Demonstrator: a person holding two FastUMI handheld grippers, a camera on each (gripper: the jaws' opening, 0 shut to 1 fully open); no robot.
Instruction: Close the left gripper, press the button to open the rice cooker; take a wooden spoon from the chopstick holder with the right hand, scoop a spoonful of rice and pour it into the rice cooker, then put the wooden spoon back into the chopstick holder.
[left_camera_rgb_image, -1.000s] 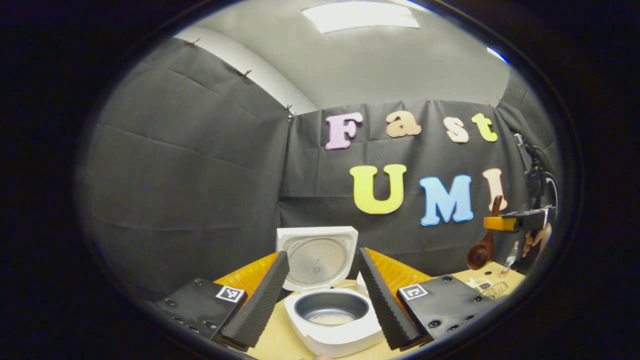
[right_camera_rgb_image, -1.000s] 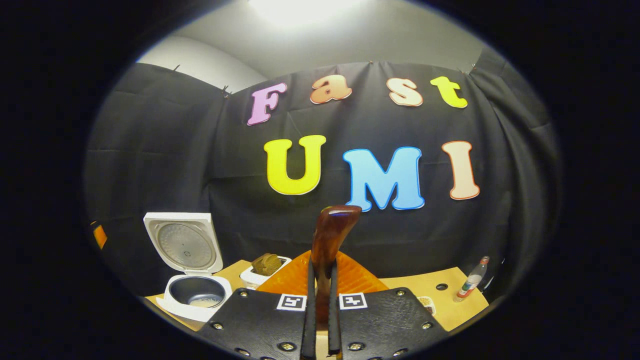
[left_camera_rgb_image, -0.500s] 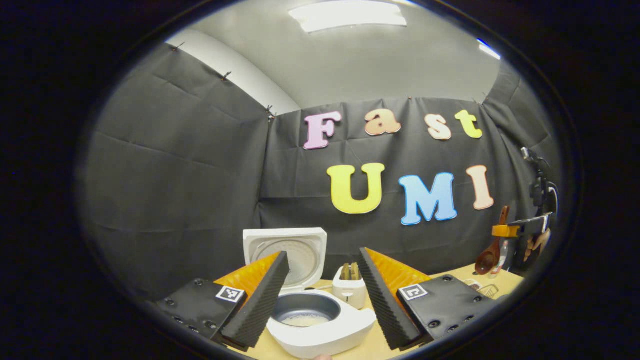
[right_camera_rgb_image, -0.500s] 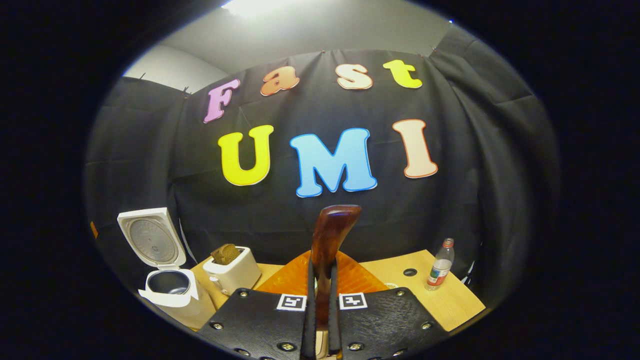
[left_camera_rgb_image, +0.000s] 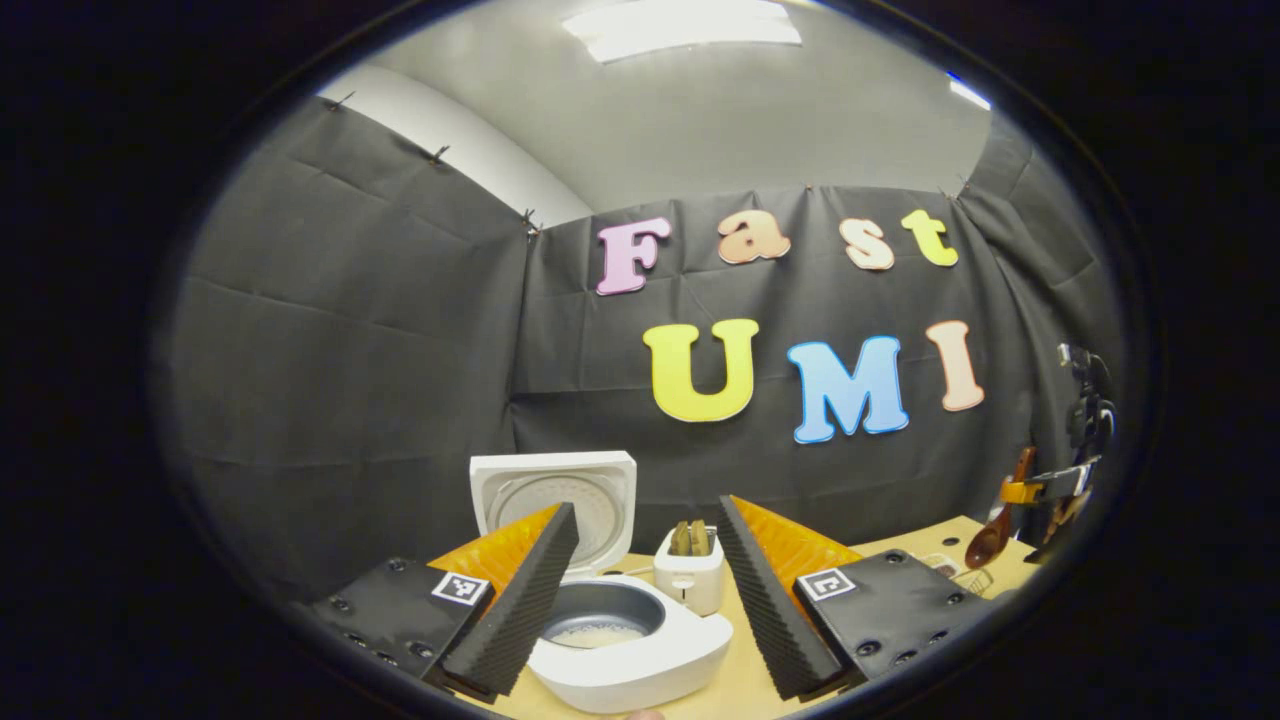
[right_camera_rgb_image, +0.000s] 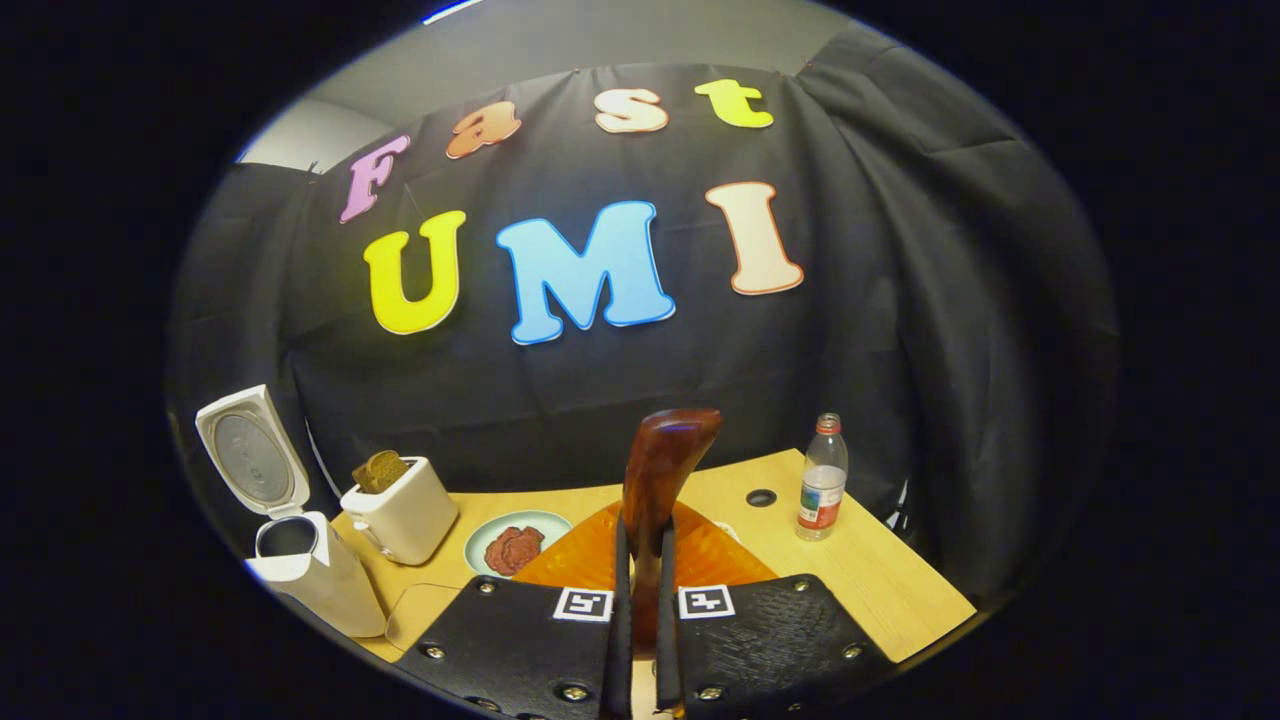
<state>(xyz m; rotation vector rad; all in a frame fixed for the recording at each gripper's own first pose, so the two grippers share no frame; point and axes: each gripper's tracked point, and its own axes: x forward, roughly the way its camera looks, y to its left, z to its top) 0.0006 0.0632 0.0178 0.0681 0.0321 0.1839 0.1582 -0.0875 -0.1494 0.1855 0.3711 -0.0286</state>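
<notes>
Dark polished wood, the handle of the wooden spoon (right_camera_rgb_image: 655, 470), stands upright between the closed fingers of the right gripper (right_camera_rgb_image: 640, 640), both pressing on it; judged, this steady vertical hold keeps the bowl hanging below, ready to go down into the chopstick holder. Seen from the left gripper view, the same spoon hangs bowl-down at far right, above a wire holder (left_camera_rgb_image: 975, 580) that is too small to make out fully. Ahead and left of the right gripper lie one plate (right_camera_rgb_image: 515, 545), one toaster (right_camera_rgb_image: 400, 510) and one rice cooker (right_camera_rgb_image: 290, 540), lid raised; ahead to the right stands one bottle (right_camera_rgb_image: 822, 480), all on the desk (right_camera_rgb_image: 880, 580). The left gripper (left_camera_rgb_image: 645, 590) is spread wide and empty, the cooker's open pot just beyond its fingers, rice visible inside, so the pour appears done
</notes>
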